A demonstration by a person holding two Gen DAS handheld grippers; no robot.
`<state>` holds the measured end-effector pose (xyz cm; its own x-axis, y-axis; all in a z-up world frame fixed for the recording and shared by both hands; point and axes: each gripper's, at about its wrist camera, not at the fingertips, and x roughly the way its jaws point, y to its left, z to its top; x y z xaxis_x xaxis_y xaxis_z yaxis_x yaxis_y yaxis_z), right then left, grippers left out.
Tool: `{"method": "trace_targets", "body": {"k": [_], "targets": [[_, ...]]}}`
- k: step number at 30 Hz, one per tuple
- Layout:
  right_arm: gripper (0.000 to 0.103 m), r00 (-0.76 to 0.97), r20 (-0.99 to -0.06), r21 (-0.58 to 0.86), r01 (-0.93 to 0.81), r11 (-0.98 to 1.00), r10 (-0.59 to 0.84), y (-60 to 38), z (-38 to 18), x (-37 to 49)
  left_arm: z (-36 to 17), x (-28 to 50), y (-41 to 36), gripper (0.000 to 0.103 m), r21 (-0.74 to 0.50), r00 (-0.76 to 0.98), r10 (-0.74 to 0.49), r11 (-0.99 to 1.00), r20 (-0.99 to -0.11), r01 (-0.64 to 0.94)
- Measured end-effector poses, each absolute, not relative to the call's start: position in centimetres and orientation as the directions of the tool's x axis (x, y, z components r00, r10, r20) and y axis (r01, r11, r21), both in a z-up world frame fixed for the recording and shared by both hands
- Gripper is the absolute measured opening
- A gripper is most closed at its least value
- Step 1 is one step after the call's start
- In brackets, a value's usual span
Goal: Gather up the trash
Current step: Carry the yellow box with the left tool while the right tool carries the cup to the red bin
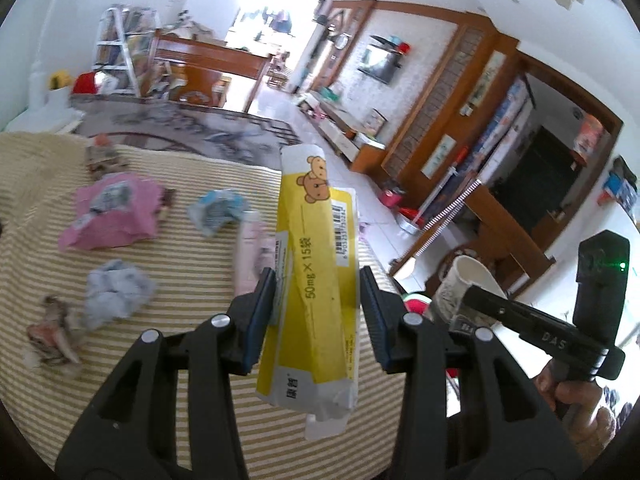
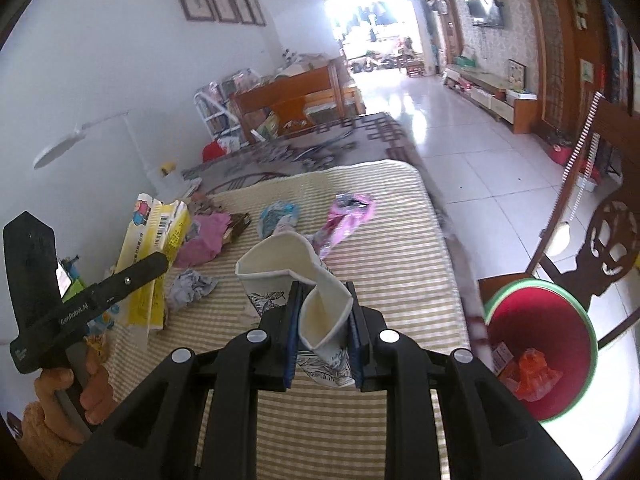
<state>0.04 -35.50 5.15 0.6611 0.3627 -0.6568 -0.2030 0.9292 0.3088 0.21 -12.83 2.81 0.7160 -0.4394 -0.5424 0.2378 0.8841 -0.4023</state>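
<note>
My left gripper (image 1: 318,292) is shut on a flattened yellow medicine box (image 1: 316,280) with a bear print and holds it above the striped mat (image 1: 168,360). The box also shows at the left of the right wrist view (image 2: 156,248). My right gripper (image 2: 323,322) is shut on a crushed white paper cup (image 2: 304,280), held above the mat's right part. The cup also shows in the left wrist view (image 1: 464,284). A red bin (image 2: 540,344) with a green rim stands on the floor to the right and holds orange wrappers.
More trash lies on the mat: a pink bag (image 1: 108,212), a blue wrapper (image 1: 216,208), a grey wad (image 1: 116,296), a brown wrapper (image 1: 52,332), a pink-purple wrapper (image 2: 344,220). A dark wooden chair (image 2: 604,240) stands behind the bin. A tiled floor (image 2: 460,140) lies right.
</note>
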Motion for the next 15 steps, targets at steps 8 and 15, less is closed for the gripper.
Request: {"method": "trace_targets", "body": {"k": [8, 15], "targets": [[0.02, 0.698, -0.636, 0.374, -0.093, 0.923, 0.329, -41.9, 4.1, -1.1, 3.0, 1.2, -19.5, 0.041, -0.361, 0.667, -0.484, 0.873, -0.566, 0.328], [0.02, 0.717, -0.635, 0.403, -0.009, 0.915, 0.287, -47.0, 3.1, -2.3, 1.9, 2.0, -24.2, 0.041, -0.351, 0.608, -0.523, 0.852, -0.597, 0.388]]}}
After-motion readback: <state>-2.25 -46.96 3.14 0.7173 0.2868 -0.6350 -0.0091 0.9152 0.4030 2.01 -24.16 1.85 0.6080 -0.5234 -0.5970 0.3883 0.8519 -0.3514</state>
